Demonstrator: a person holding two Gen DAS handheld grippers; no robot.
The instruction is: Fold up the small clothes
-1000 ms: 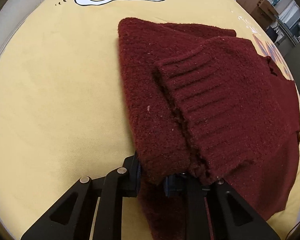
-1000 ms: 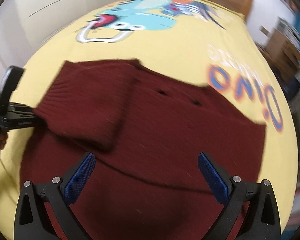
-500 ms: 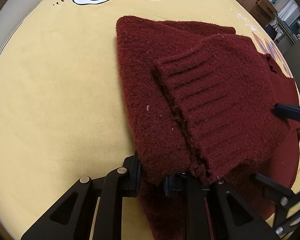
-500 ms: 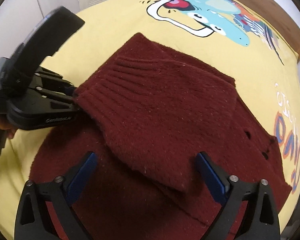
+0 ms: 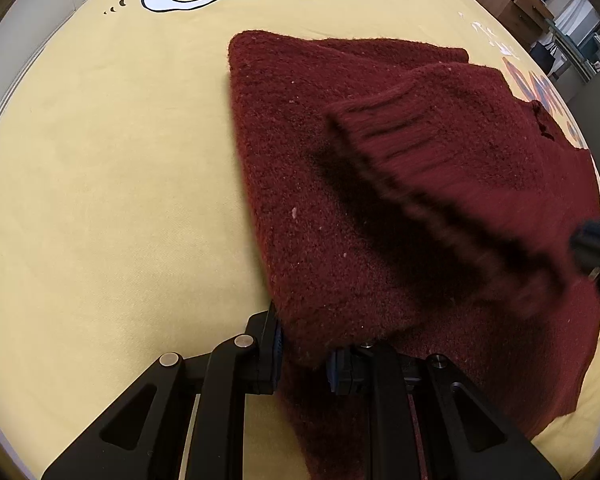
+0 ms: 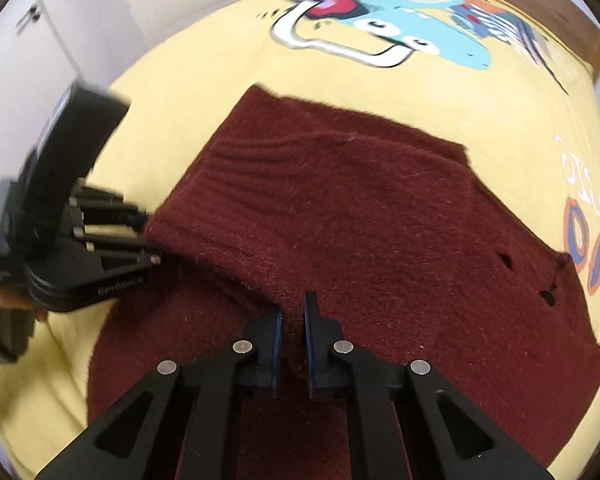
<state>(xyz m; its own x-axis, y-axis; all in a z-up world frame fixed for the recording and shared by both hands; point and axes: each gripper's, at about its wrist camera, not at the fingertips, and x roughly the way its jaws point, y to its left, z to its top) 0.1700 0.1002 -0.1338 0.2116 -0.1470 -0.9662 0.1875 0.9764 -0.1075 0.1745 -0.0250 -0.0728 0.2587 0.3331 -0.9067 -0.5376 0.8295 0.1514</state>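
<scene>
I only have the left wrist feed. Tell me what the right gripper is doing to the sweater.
Observer: The right gripper has its jaws nearly together, pinching the folded flap's edge of the sweater.
Operator: Report where my left gripper sits from that side.
Observer: The left gripper clamps the flap's ribbed corner, at the left of the right wrist view.
Operator: Describe the far side.
Observer: Two buttonholes show near the sweater's right edge, beside the orange lettering on the bedspread.

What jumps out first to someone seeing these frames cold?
The dark red knit sweater, partly folded on the yellow cartoon-print bedsheet, fills both views. Both grippers pinch its lifted ribbed flap: the left gripper at one corner, the right gripper at the other. The sheet's blue dinosaur print lies beyond the sweater.
</scene>
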